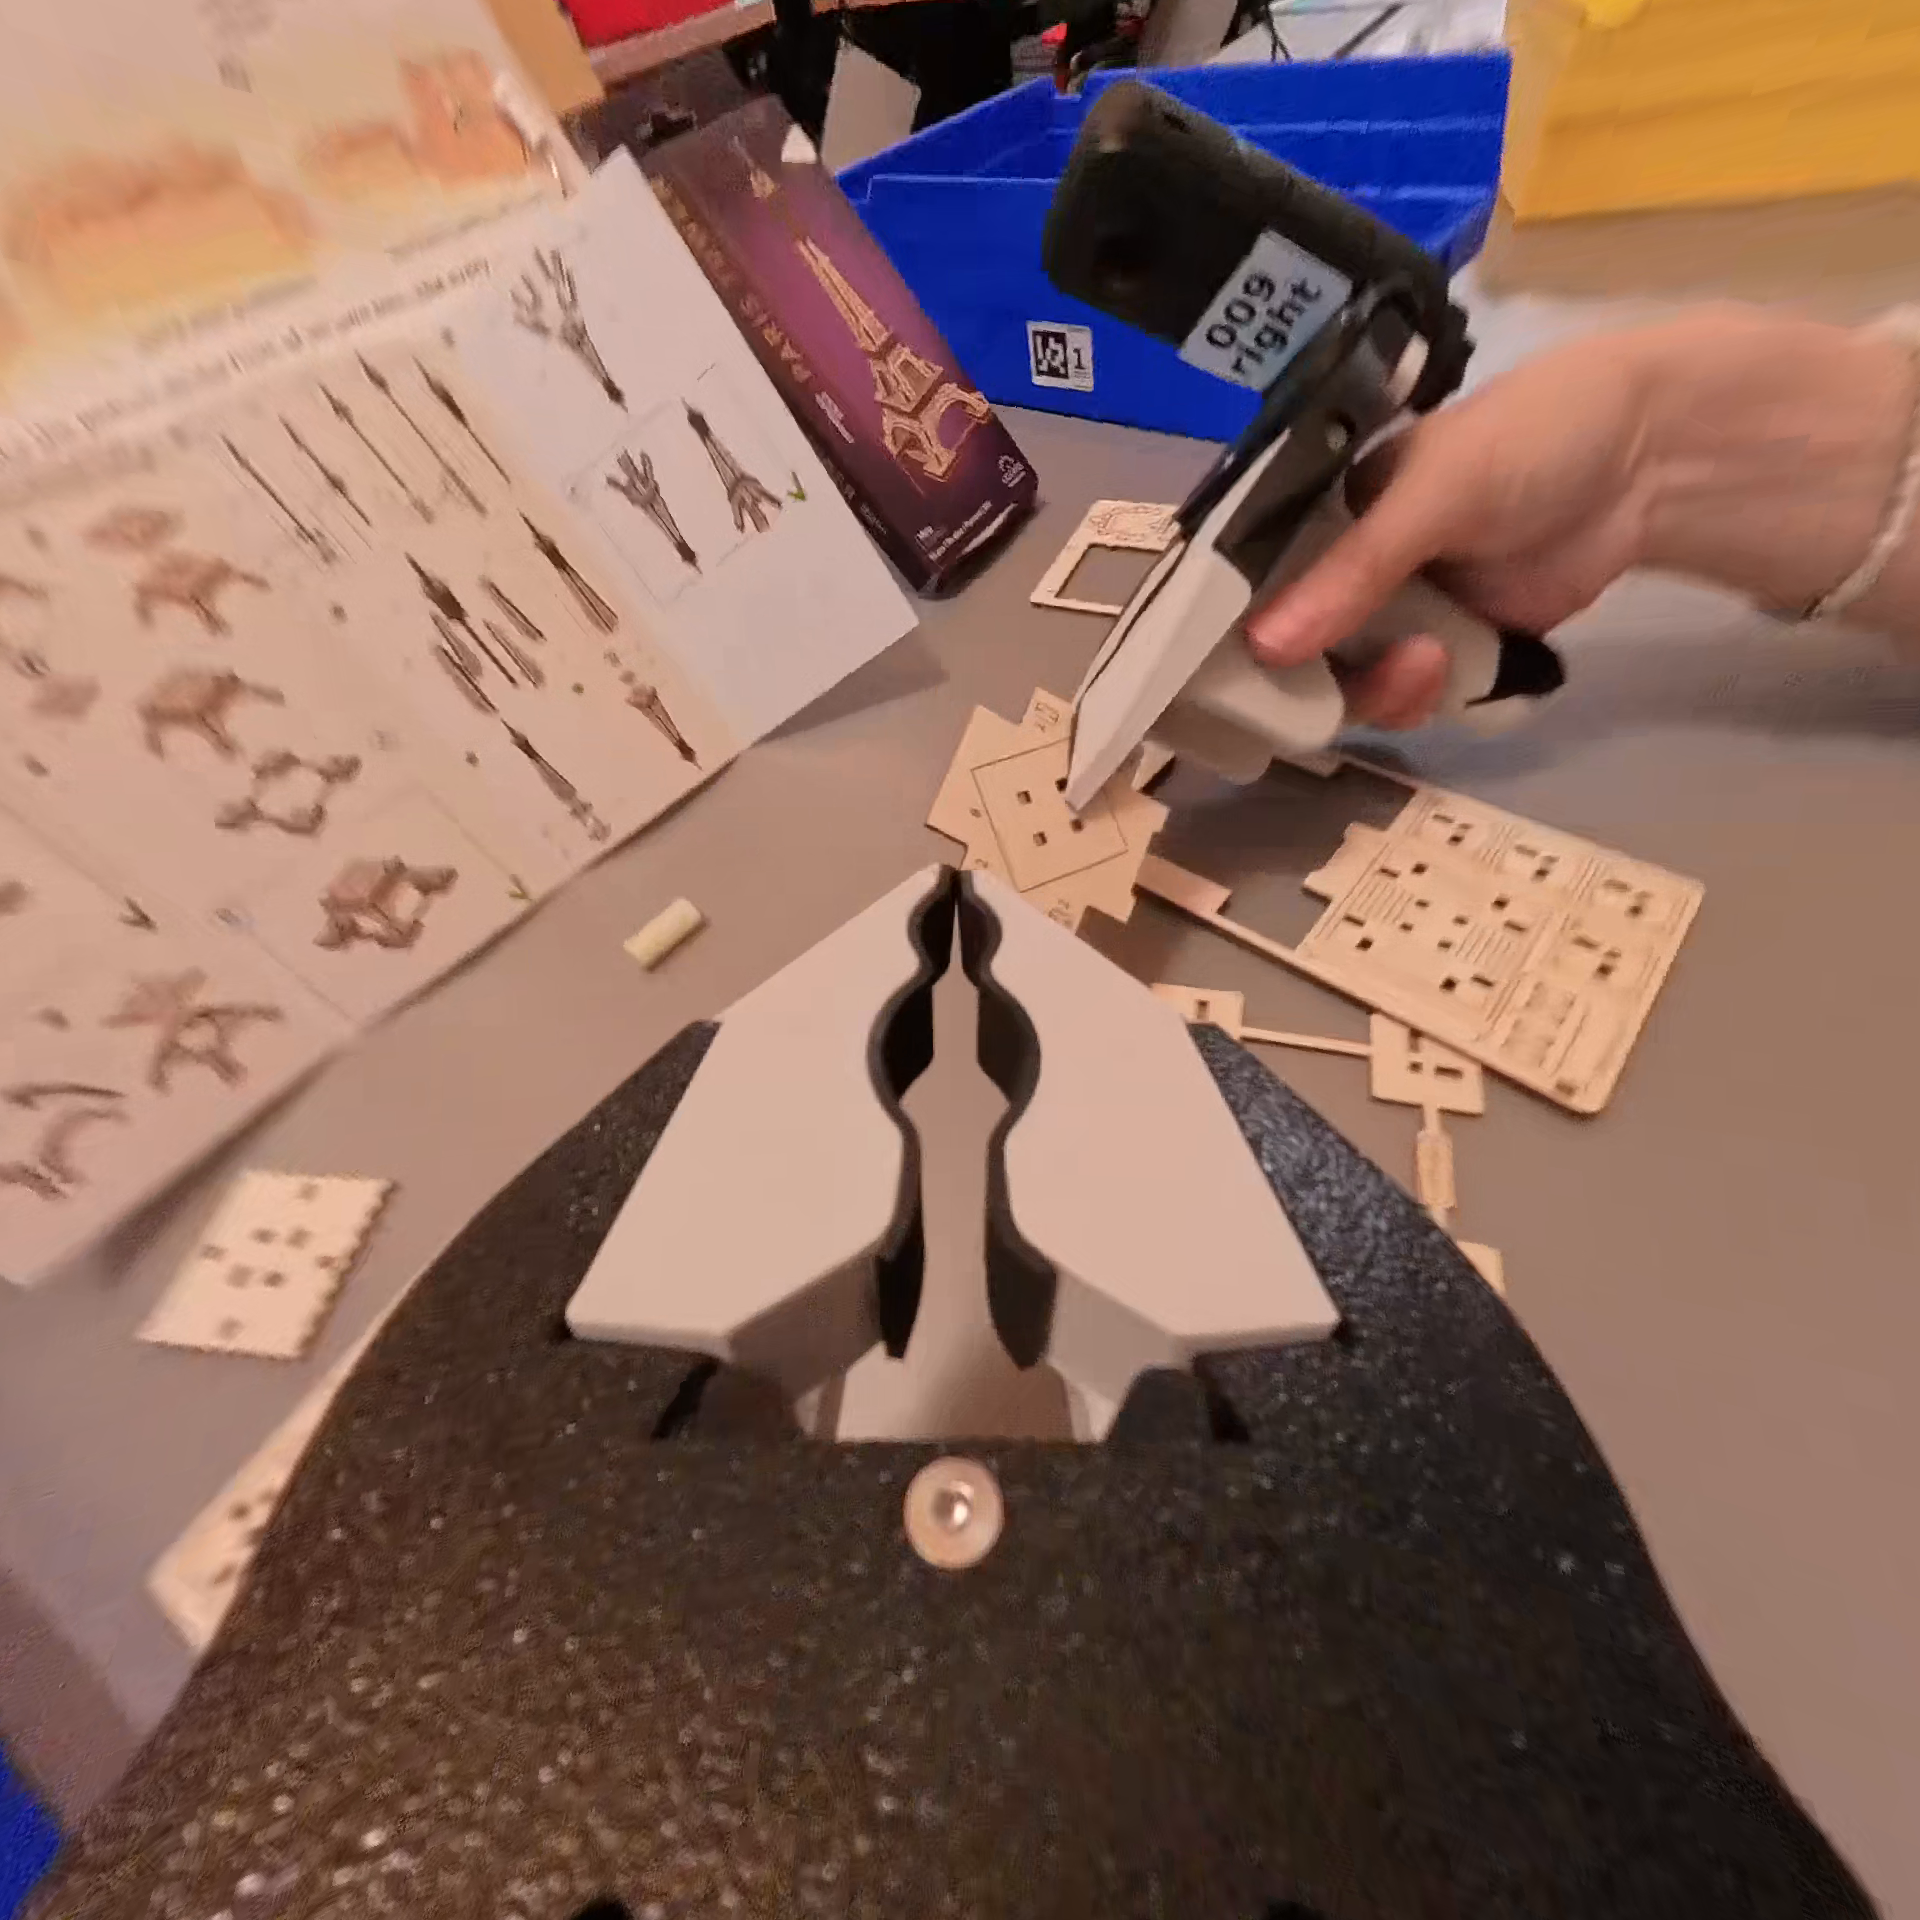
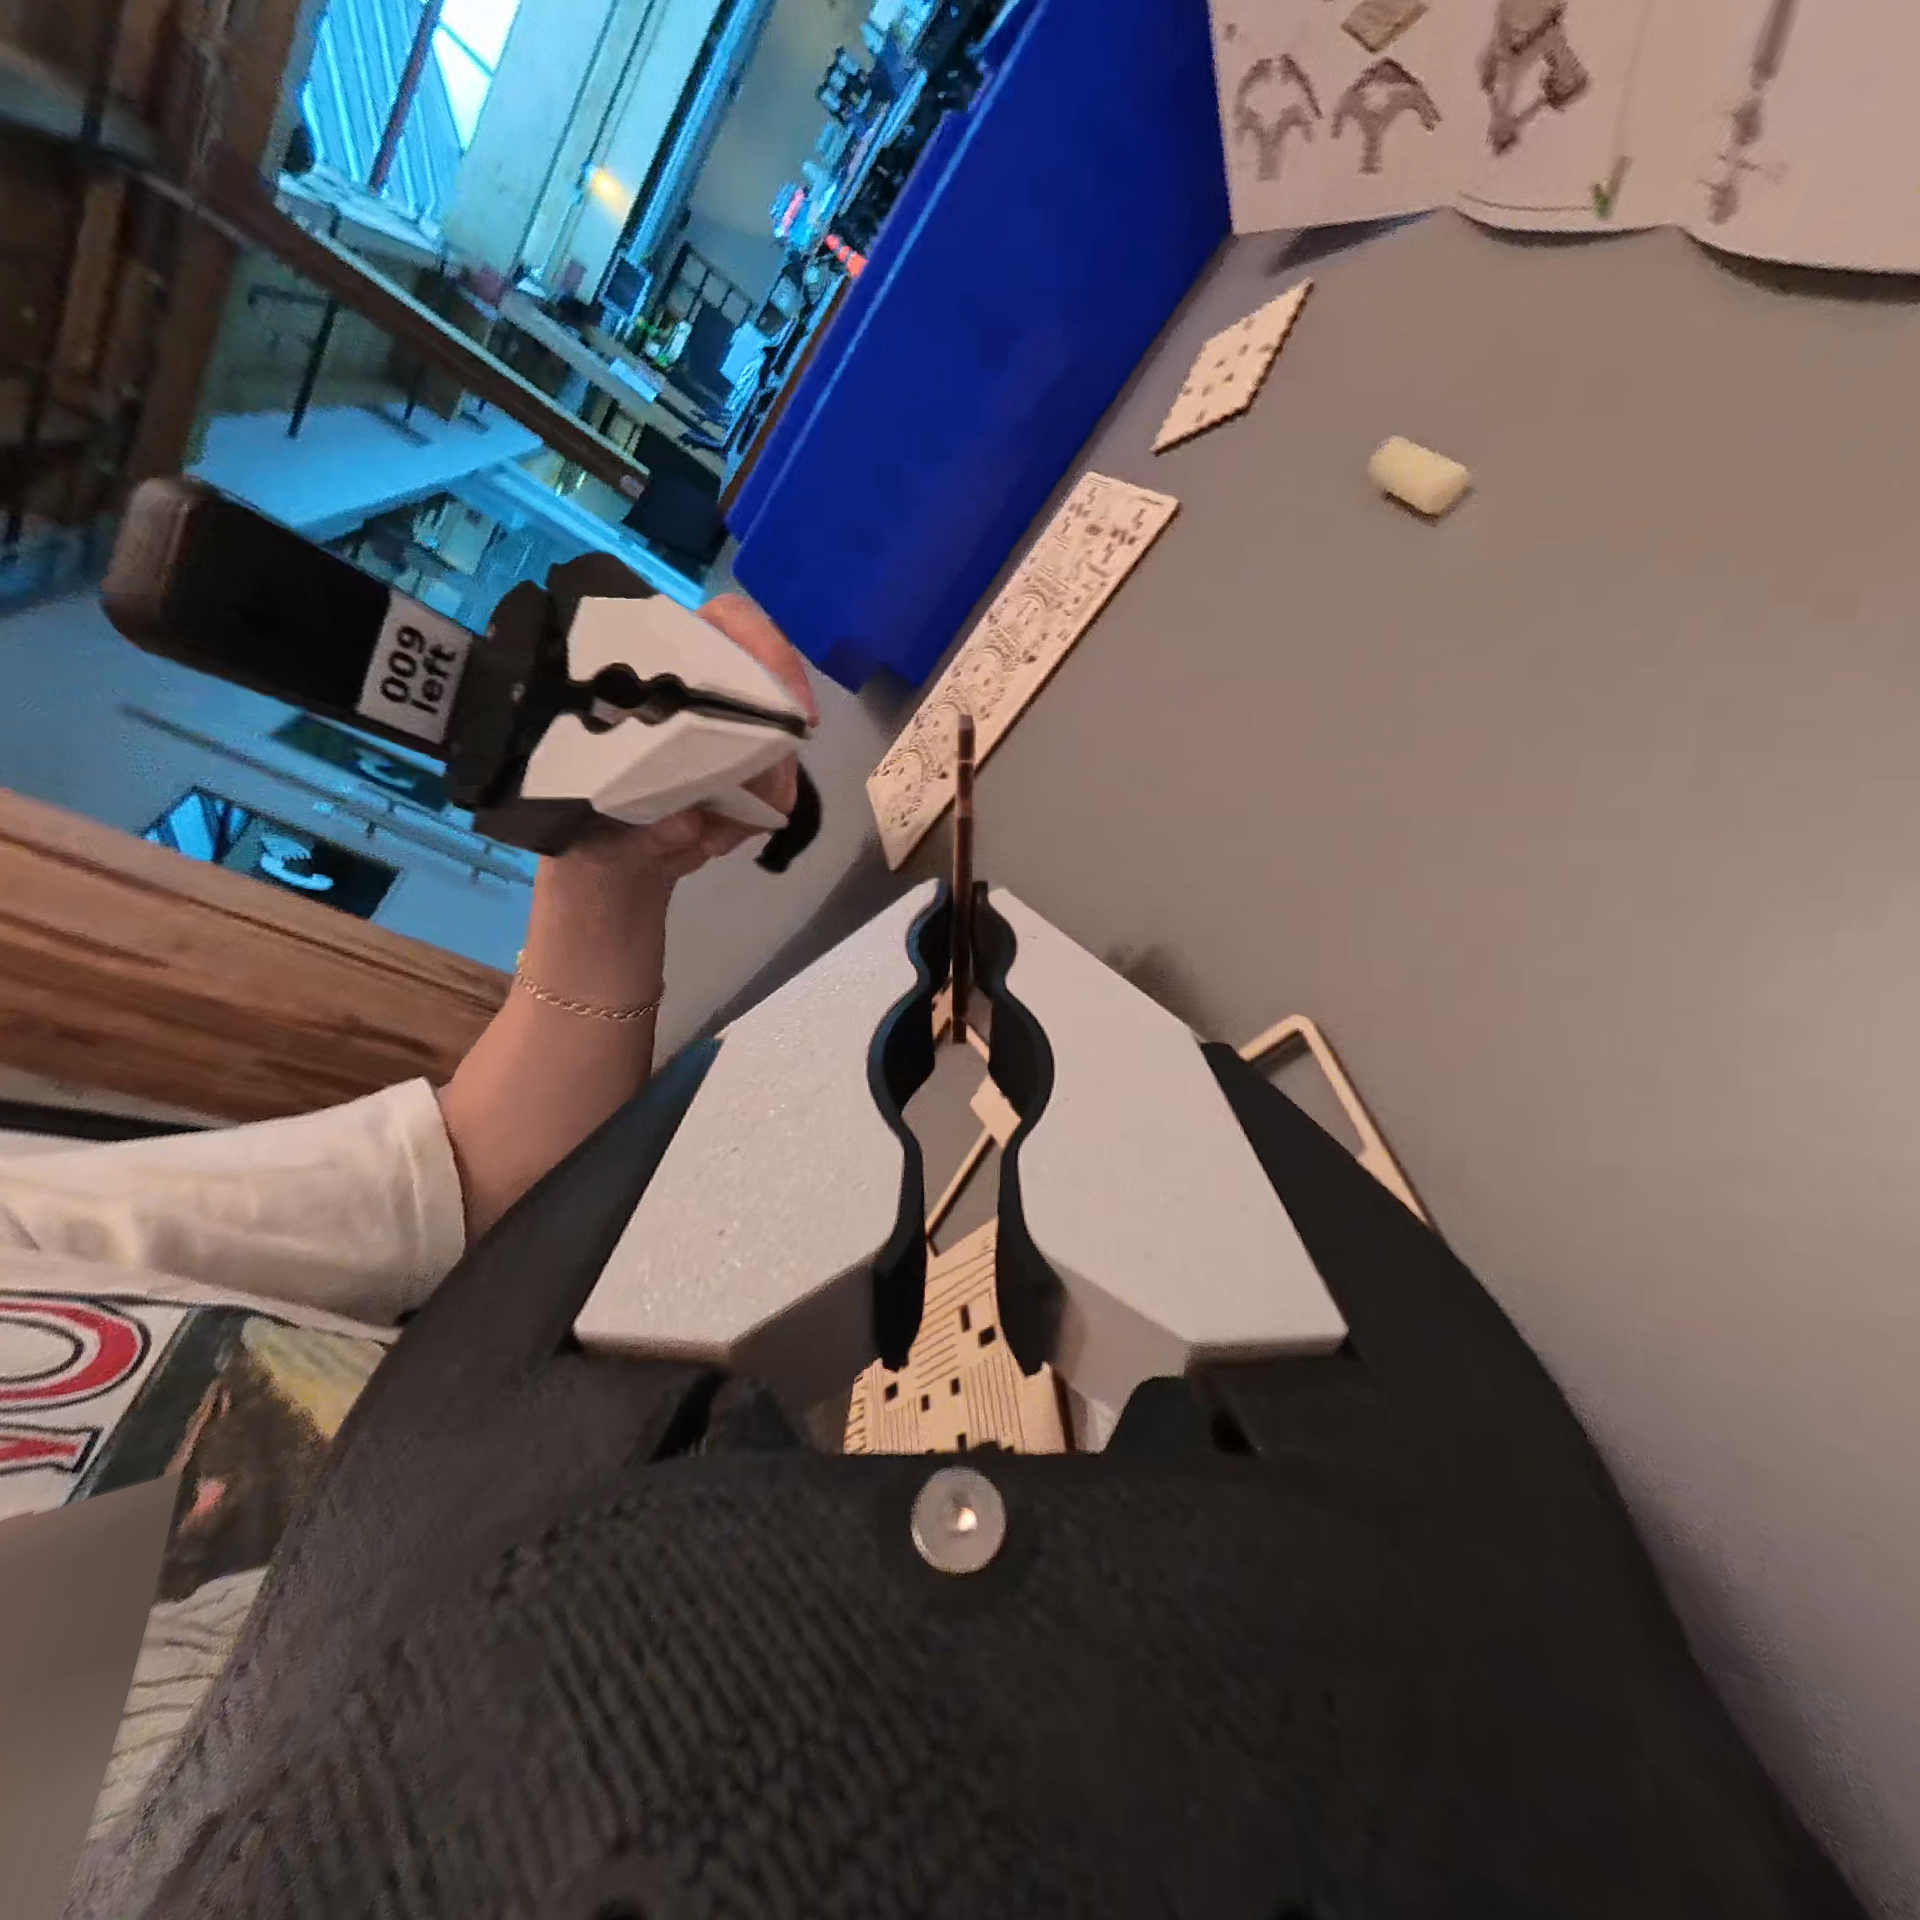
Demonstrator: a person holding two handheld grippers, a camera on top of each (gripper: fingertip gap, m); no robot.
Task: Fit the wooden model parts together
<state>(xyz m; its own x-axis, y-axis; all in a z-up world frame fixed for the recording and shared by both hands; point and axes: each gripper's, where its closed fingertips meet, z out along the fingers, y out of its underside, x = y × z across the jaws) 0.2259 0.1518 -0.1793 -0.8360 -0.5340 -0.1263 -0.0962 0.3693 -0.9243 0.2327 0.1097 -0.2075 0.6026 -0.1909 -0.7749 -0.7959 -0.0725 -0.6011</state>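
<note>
My right gripper is shut on a thin wooden part, seen edge-on and sticking out past its fingertips. In the left wrist view the right gripper points down, with its tip at a square wooden plate with small holes that lies over another flat part on the grey table. My left gripper is shut and empty, just in front of that plate. It also shows in the right wrist view, held in the air off the table's edge. A large laser-cut wooden sheet lies to the right.
A folded instruction sheet and the purple model box stand at the left and back. A blue bin and a yellow bin are behind. A small holed plate, a cream wax piece and an empty wooden frame lie on the table. About 6 centimeters separates my left fingertips from my right. Left tips and right tips are each some 15 centimeters from the cream wax piece. The right camera catches it too, in the right wrist view.
</note>
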